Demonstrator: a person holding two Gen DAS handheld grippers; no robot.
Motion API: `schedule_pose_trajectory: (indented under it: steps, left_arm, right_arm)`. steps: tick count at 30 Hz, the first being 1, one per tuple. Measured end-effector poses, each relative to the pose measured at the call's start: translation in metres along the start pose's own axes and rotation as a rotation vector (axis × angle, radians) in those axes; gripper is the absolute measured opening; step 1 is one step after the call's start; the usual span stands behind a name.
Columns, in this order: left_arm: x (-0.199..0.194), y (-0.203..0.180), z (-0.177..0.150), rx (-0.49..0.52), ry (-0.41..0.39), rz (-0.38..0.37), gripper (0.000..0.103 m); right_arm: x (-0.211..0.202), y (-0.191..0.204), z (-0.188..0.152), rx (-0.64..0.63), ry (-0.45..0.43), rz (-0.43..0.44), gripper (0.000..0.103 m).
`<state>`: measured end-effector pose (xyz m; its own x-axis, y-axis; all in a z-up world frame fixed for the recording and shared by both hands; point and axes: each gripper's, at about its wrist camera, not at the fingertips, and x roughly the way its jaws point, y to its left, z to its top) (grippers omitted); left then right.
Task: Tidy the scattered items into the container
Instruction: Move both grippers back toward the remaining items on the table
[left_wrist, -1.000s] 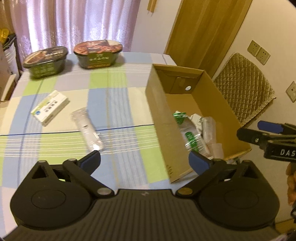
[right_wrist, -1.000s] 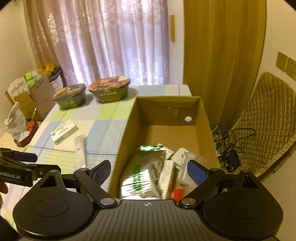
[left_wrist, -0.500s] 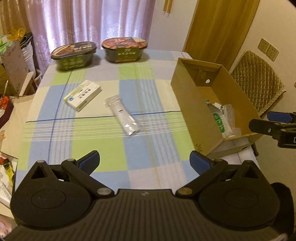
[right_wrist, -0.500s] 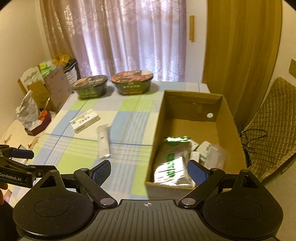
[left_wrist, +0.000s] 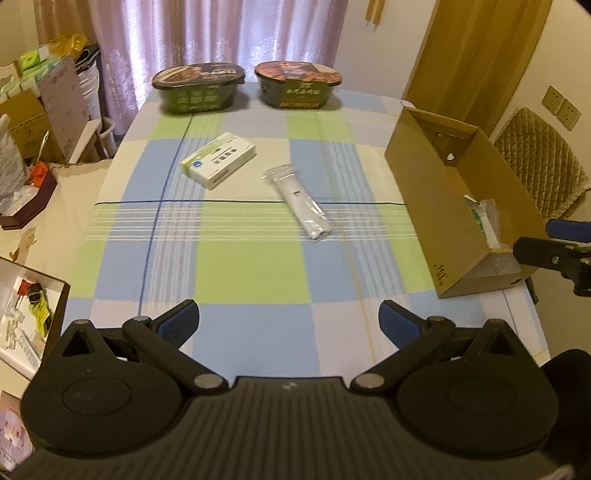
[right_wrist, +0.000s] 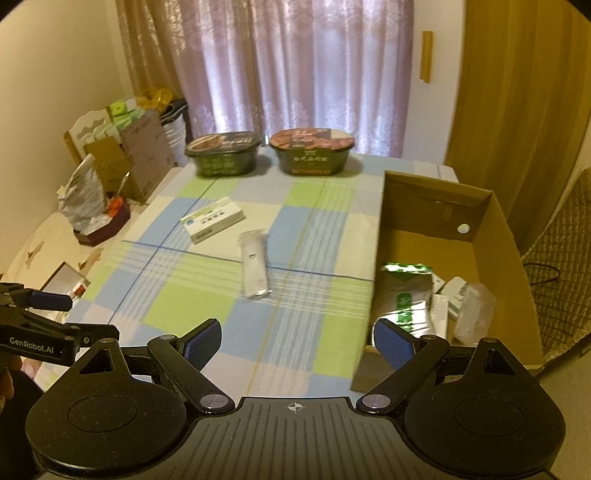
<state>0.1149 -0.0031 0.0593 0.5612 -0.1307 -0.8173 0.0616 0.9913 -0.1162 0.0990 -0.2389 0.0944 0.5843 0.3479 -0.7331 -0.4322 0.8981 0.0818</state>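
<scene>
Both views have drawn back, showing more surface (left_wrist: 251, 266). The left gripper (left_wrist: 288, 323) and right gripper (right_wrist: 297, 345) gape wide, empty. The box (right_wrist: 495, 236) contents blur at lower right.

Box wall (left_wrist: 424, 192) hides most contents; white carton (left_wrist: 218, 160) print illegible

Carton (left_wrist: 218, 160) and tube (left_wrist: 297, 202) lie on the table (left_wrist: 251, 269), box (left_wrist: 436, 206) at right.

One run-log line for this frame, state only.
left gripper open, empty | right gripper open, empty | cardboard box partly filled | white carton, clear-wrapped tube, two noodle bowls on table
</scene>
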Motion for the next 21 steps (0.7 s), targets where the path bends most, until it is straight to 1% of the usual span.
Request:
schedule_pose_trajectory:
  steps: [11,21]
  left_arm:
    - [-0.001,0.017,-0.008,0.037,0.011,0.019,0.102]
    - [0.015,0.038,0.0,0.055,0.033,0.048,0.102]
  right_arm:
    - [0.015,0.024,-0.001,-0.043,0.029,0.039,0.095]
    - [0.04,0.039,0.005,-0.069,0.058,0.062,0.095]
